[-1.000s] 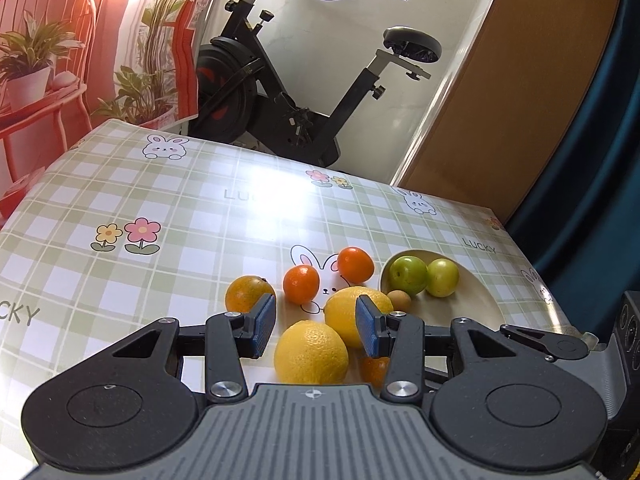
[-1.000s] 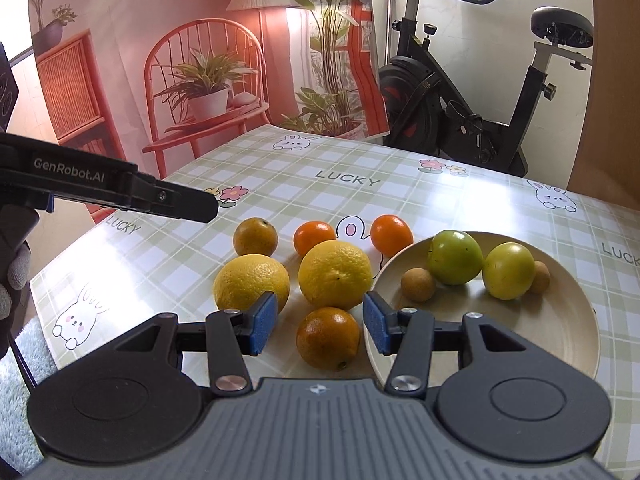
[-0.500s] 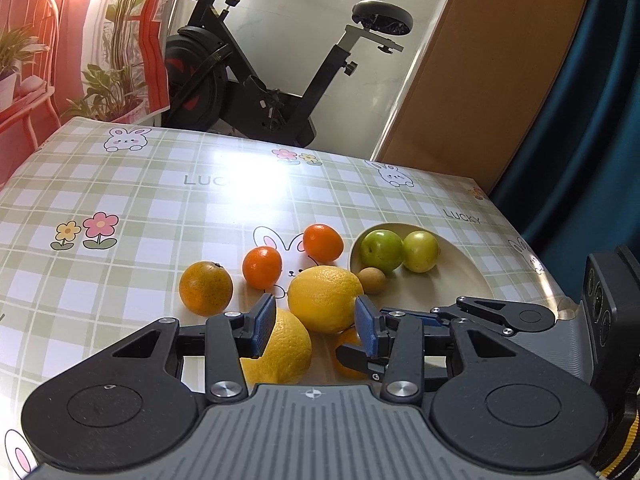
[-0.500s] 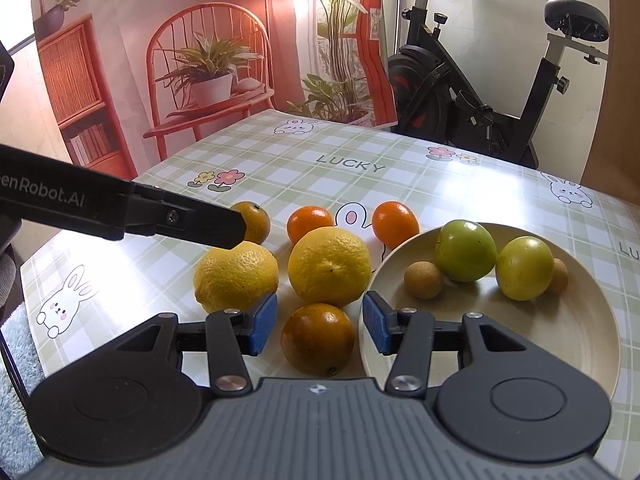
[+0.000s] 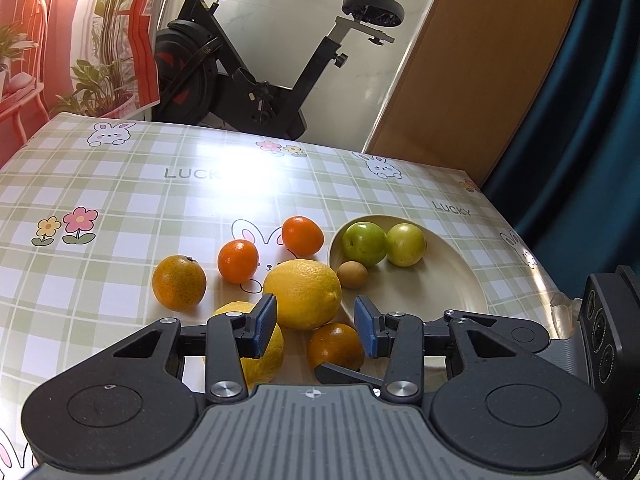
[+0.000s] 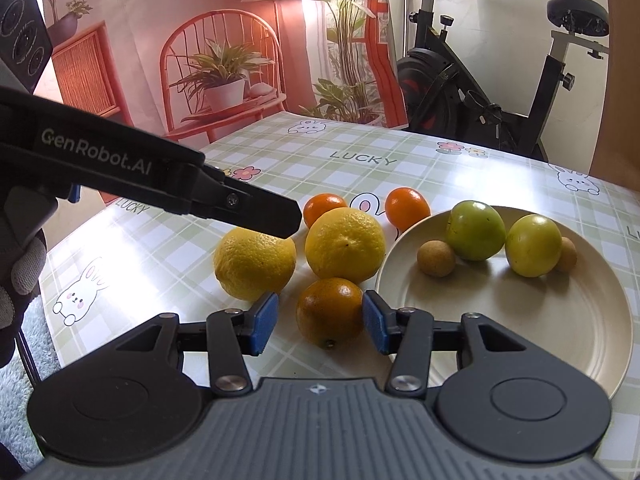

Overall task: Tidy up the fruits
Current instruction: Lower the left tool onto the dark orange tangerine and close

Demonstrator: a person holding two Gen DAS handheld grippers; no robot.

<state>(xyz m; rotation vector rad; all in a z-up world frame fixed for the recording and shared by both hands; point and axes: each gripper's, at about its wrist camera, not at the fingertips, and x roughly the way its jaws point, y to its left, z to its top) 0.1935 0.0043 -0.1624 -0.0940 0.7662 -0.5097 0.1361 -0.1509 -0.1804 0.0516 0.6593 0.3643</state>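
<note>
A cream plate point(image 6: 520, 320) holds two green fruits point(image 6: 475, 230) and two small brown ones point(image 6: 436, 258). To its left on the cloth lie two yellow citrus fruits point(image 6: 346, 244), two small bright mandarins point(image 6: 407, 208) and a dark orange point(image 6: 330, 312). My right gripper point(image 6: 319, 324) is open and straddles that dark orange, which rests on the table. My left gripper point(image 5: 316, 328) is also open, just short of the nearer yellow fruit point(image 5: 302, 294). One of its fingers point(image 6: 248, 210) hovers over the left yellow fruit point(image 6: 254, 266). Another orange point(image 5: 179, 283) lies further left.
The table carries a green checked cloth point(image 5: 120, 184) with rabbit prints. An exercise bike point(image 5: 260, 80) stands behind the far edge, and a dark curtain point(image 5: 580, 140) hangs to the right. A gloved hand point(image 6: 20, 272) holds the left gripper.
My left gripper has swung right and closer to the fruit, so its finger now reaches over the left yellow fruit. The right gripper has edged nearer the dark orange.
</note>
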